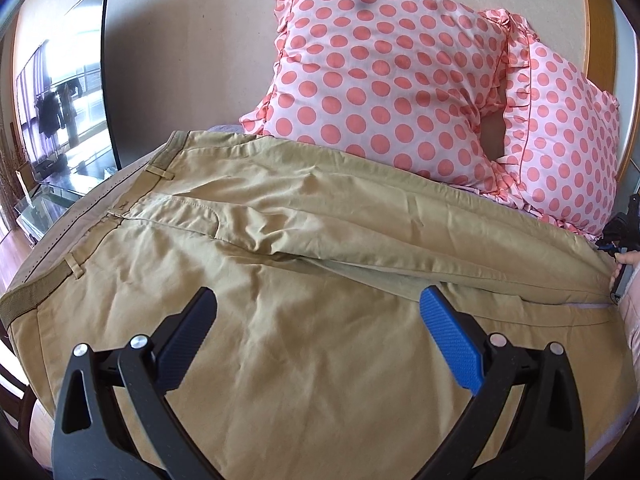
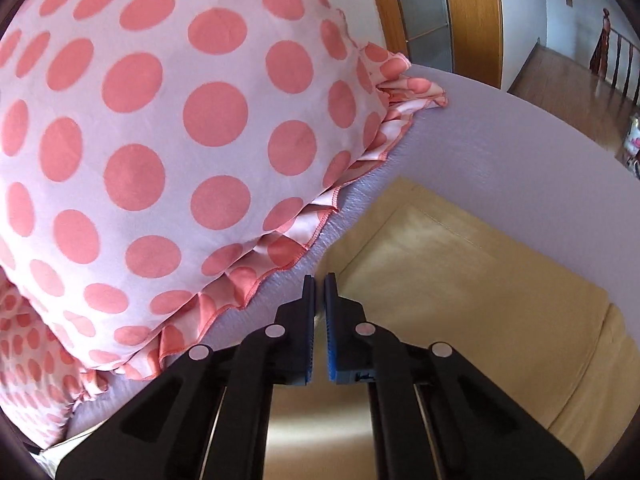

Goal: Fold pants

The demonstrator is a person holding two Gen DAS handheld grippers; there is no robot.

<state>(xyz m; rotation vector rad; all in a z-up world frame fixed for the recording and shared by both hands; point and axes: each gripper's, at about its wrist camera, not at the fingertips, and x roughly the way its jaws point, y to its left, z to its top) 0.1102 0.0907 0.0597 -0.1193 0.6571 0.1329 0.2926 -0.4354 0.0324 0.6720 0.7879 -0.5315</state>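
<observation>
Khaki pants (image 1: 280,248) lie spread on the bed, waistband at the left, legs running to the right. My left gripper (image 1: 318,300) is open and hovers over the seat of the pants, holding nothing. My right gripper (image 2: 319,280) is shut on the far edge of a pant leg (image 2: 460,280) near its hem, fabric pinched between the jaws. In the left wrist view the right gripper (image 1: 618,276) shows at the far right edge, at the end of the upper leg.
Two pink polka-dot pillows (image 1: 384,76) (image 1: 560,132) lean at the head of the bed, just behind the pants; one (image 2: 160,140) lies close left of my right gripper. Lavender sheet (image 2: 480,128). A TV (image 1: 64,96) stands left. A wooden door frame (image 2: 472,20) stands beyond.
</observation>
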